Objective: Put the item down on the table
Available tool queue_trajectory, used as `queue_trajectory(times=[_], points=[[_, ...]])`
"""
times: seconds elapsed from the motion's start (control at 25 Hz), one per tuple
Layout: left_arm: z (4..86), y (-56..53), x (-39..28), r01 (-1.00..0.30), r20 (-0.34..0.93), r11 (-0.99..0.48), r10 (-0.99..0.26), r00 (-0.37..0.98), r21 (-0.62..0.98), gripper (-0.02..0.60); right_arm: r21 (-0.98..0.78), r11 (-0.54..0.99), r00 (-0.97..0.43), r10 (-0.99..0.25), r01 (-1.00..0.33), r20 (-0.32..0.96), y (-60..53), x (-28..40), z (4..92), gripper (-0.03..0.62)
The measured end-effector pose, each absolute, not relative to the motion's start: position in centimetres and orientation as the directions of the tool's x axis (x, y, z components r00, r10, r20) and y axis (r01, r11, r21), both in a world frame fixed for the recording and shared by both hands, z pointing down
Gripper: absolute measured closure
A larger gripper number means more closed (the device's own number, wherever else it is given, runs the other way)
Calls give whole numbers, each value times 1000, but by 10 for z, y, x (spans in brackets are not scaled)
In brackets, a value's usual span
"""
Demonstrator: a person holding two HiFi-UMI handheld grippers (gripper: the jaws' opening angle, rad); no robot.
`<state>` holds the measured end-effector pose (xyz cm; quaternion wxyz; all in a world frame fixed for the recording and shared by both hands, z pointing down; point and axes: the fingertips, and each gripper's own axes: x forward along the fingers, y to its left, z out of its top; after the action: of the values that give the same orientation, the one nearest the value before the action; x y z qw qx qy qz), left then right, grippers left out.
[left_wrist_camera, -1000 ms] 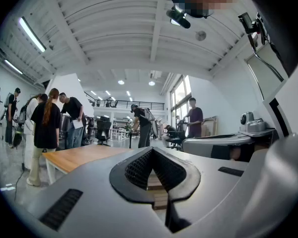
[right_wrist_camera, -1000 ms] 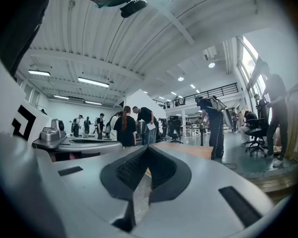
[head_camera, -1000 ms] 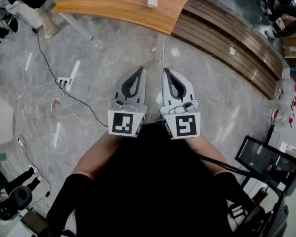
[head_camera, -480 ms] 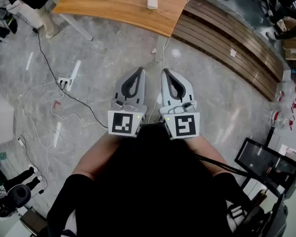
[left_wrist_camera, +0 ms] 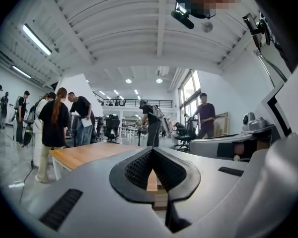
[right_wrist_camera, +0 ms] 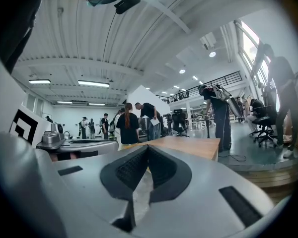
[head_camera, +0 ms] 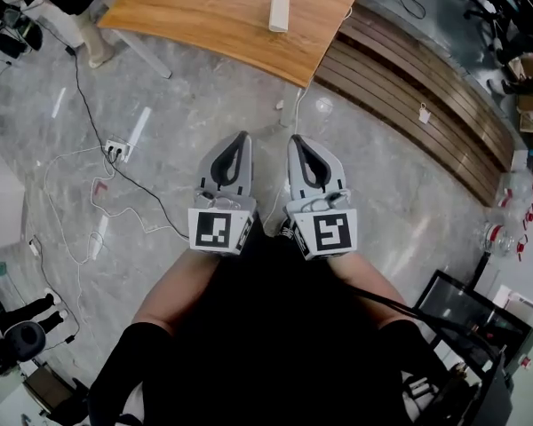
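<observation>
**Both hand-held grippers empty; white block lying on counter**

The left hand-held gripper (head_camera: 242,137) and the right hand-held gripper (head_camera: 296,139) are held side by side, close to the body, over the grey stone floor (head_camera: 186,105). In each gripper view the jaws are seen pressed together at the tips with nothing between them. Only background shows through the slit behind the pads.

The wooden counter (head_camera: 204,7) stands at the far side, well apart from both grippers. A small white block (head_camera: 278,12) lies flat on it, near its right edge. This is taken to be the task's thing, in which case it is already set down.

Handling, judged by appearance only:
- The block looks rigid and light, with smooth faces that may be somewhat slippery.
- No sign of fragility can be made out at this range.
- A grip across the two long sides, at mid-length, would be preferred, so that the block does not pivot between the pads.

No container is made out on the counter, so no contents are recorded. A power strip (head_camera: 115,148) with trailing cables lies on the floor to the left.
</observation>
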<state>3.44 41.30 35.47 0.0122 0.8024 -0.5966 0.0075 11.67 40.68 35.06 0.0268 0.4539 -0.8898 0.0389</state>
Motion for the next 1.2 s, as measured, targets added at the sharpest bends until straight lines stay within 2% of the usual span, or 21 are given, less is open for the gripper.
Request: queue_trajectory(times=[0.28,0.68,0.96,1.2], points=[[375,328,0,-953,46,-299,-953,301,41,578,-54,562,-564,-821,-826,87,326,88,365,582],[352,194,-56,-921,32,-387,-921,388,32,578,-53,479,-482,-872,-876,92,194,35,359,582],[360,123,-86,-919,50,-389,-918,392,62,578,-62,426,-430,-889,-903,157,118,23,371,582],[375,48,-76,-919,79,-390,-916,393,50,578,-100,432,-443,-860,-896,254,38,29,416,582]])
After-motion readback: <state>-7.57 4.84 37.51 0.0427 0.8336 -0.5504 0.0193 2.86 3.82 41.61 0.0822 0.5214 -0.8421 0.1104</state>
